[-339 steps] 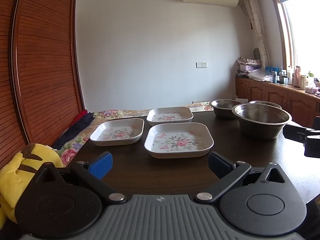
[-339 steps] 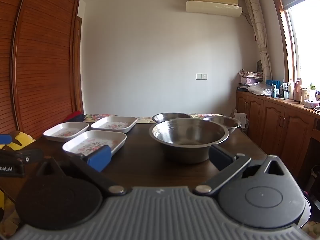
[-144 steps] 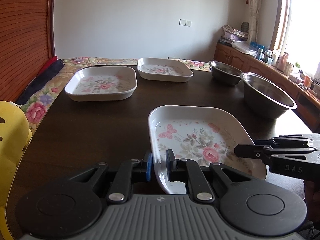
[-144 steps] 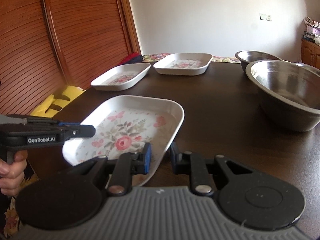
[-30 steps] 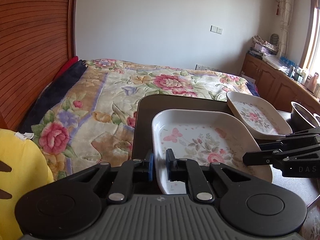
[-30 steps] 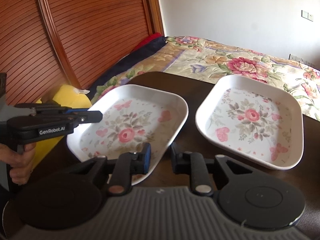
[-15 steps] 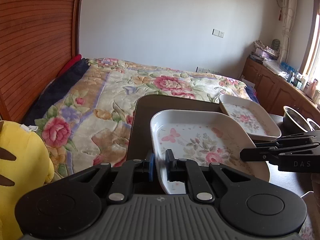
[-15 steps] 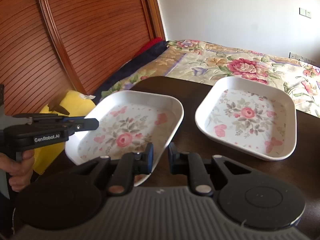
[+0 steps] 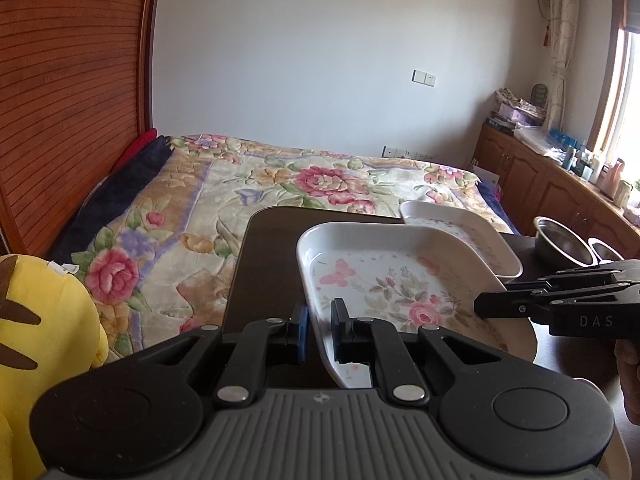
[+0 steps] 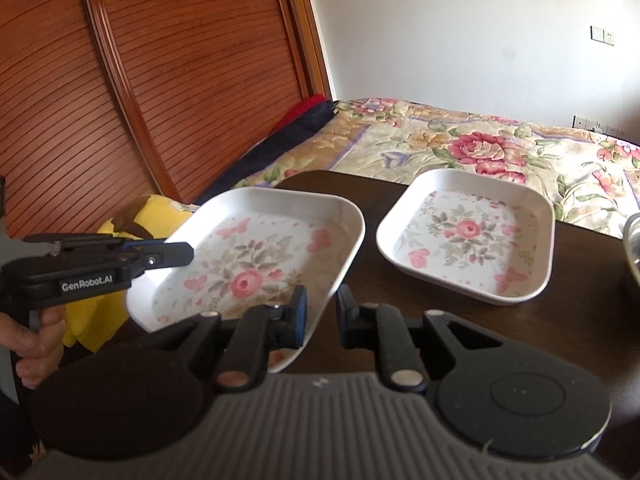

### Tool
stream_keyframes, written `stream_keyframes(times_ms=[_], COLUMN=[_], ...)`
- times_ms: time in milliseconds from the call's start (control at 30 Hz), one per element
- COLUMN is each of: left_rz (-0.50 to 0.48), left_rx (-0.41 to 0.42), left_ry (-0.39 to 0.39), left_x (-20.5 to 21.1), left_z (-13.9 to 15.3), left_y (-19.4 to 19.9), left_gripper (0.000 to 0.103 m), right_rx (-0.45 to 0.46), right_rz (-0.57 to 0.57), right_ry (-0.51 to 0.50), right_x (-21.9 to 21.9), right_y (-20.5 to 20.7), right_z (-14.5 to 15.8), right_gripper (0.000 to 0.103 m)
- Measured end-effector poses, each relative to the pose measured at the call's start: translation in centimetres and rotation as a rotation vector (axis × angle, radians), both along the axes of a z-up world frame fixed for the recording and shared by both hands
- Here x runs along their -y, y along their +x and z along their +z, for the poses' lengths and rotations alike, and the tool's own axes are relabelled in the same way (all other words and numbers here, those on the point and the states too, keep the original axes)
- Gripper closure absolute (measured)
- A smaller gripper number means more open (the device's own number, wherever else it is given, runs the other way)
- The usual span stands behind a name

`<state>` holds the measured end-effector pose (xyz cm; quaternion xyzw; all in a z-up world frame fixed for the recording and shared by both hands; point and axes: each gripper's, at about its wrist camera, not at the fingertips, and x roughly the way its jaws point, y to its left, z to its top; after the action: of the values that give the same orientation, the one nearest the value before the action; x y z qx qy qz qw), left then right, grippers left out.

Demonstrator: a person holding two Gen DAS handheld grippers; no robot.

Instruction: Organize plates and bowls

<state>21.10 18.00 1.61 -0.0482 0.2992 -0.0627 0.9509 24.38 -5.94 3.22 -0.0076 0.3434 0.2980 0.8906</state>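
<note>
The left tool (image 9: 319, 330) is pinching the near rim of a white square plate (image 9: 384, 280) printed with roses and butterflies, 1 blue-padded finger outside the wall and 1 inside. In the right wrist view the right tool (image 10: 320, 316) grips the opposite edge of that same floral plate (image 10: 256, 264), its fingers closed on the rim at lower centre of the frame. The plate sits between the 2 tools, tilted, with its far end over the dark worktop (image 10: 440, 320); whether it touches the surface cannot be told.

A second floral plate (image 10: 468, 236) rests flat on the worktop in the centre right of the right wrist view, apart from the held one. In the left wrist view this second plate (image 9: 464, 228) shows behind the held plate, partly hidden by it. At the right edge of that view, 2 steel bowls (image 9: 560, 244) stand on the worktop.

A hand (image 10: 36, 344) grips the left tool's handle at lower left of the right wrist view. A yellow plush toy (image 9: 44, 344) fills the lower left of the left wrist view. Beyond the worktop lies a bed with a floral blanket (image 9: 256, 184), and a slatted wooden panel (image 10: 152, 60) rises at upper left.
</note>
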Motion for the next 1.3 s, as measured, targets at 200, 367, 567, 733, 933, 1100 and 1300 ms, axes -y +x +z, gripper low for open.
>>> stream_keyframes(times_ms=[200, 367, 567, 733, 933, 1100, 1300], left_rz=[-0.009, -0.019, -0.041, -0.057, -0.083, -0.098, -0.108], left_rx=[0.010, 0.023, 0.028, 0.027, 0.026, 0.030, 0.046], left_ry=[0.000, 0.002, 0.008, 0.007, 0.006, 0.000, -0.001], left_x=[1.4, 2.7, 4.1, 5.2, 6.7, 7.6, 8.3], left_z=[0.6, 1.2, 1.5, 1.5, 1.6, 1.9, 2.1], left_y=[-1.7, -3.4, -5.0, -6.3, -7.9, -9.2, -10.7], left_gripper=[0.091, 0.091, 0.091, 0.091, 0.091, 0.091, 0.091], right_rx=[0.018, 0.033, 0.042, 0.046, 0.043, 0.046, 0.067], right_rz=[-0.004, -0.012, -0.026, -0.037, -0.058, -0.074, -0.081], right_ry=[0.010, 0.022, 0.033, 0.042, 0.054, 0.067, 0.070], right_x=[1.5, 2.9, 4.6, 5.9, 7.5, 8.5, 9.3], right_y=[-1.5, -3.0, -4.5, -5.7, -7.2, -8.3, -10.0], right_z=[0.7, 1.1, 1.3, 1.3, 1.3, 1.4, 1.5], right_gripper=[0.085, 0.085, 0.085, 0.085, 0.085, 0.085, 0.085])
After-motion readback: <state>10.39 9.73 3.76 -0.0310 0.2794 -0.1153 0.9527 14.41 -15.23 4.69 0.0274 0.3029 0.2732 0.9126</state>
